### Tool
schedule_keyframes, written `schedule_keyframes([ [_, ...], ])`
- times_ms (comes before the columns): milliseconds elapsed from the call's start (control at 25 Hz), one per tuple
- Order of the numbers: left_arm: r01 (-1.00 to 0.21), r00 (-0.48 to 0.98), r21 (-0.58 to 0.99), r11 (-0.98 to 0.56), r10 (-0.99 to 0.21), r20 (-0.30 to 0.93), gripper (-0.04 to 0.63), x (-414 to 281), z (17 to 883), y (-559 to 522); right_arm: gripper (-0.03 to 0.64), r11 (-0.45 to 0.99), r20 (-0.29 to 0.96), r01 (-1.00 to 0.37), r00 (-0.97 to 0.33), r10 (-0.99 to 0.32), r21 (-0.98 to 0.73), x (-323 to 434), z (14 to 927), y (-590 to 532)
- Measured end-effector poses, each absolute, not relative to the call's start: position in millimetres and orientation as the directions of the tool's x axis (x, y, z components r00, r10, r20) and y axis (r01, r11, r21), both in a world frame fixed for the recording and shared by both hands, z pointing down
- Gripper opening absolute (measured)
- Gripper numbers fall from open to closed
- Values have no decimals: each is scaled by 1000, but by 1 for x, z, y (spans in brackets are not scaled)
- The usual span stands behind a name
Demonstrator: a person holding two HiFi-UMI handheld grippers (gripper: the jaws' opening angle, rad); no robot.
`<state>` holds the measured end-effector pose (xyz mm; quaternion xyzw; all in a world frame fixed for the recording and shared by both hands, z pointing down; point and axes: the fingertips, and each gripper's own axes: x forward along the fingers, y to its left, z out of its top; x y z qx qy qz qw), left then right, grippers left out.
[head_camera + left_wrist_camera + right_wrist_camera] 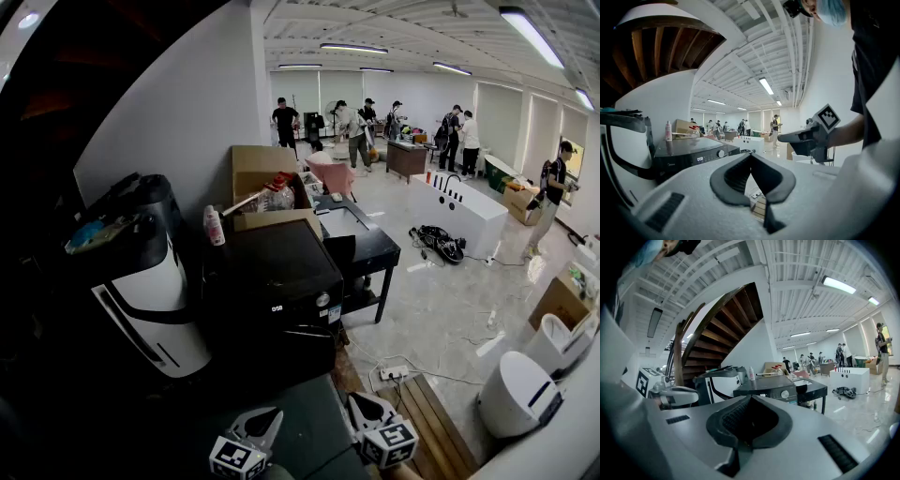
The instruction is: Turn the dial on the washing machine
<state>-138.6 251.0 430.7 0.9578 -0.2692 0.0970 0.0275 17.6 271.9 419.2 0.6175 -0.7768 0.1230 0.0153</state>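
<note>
The black top-loading washing machine [272,267] stands against the wall ahead of me. Its round silver dial [322,300] sits on the front panel beside a lit display. Both grippers are low at the frame's bottom, well short of the machine. My left gripper [265,419] is shut with nothing in it, and so is my right gripper [362,407]. In the left gripper view the shut left gripper [751,156] points toward the machine [686,152] and dial [721,153], with the right gripper [809,138] alongside. The right gripper view shows the shut right gripper [750,398], the dial [785,394] and the left gripper [670,394].
A white appliance with a black lid [141,281] stands left of the washer. A bottle [214,225] and cardboard boxes [264,171] sit behind it, a black table [367,246] to its right. A power strip [394,372] lies on the floor near a white round unit [516,394]. Several people stand far back.
</note>
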Motion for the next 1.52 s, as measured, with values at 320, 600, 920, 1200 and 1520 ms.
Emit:
schedule_keyframes([
  [320, -490, 861, 26, -871, -479, 171, 86, -117, 437, 207, -2, 182, 143, -972, -203, -969, -147, 32, 422, 230],
  [600, -470, 871, 43, -881, -456, 182, 86, -107, 444, 151, 81, 179, 163, -972, -204, -965, -155, 34, 423, 174],
  [920, -427, 889, 94, -899, -398, 227, 138, -100, 460, 81, 178, 106, 249, -979, -148, -957, -174, 43, 449, 107],
  [1200, -362, 909, 125, -924, -320, 267, 183, -103, 480, 14, 232, 36, 280, -984, -84, -956, -175, 47, 474, 50],
  [1520, -289, 924, 132, -948, -240, 297, 193, -107, 488, -31, 241, -58, 334, -989, 10, -942, -135, 63, 501, 2],
])
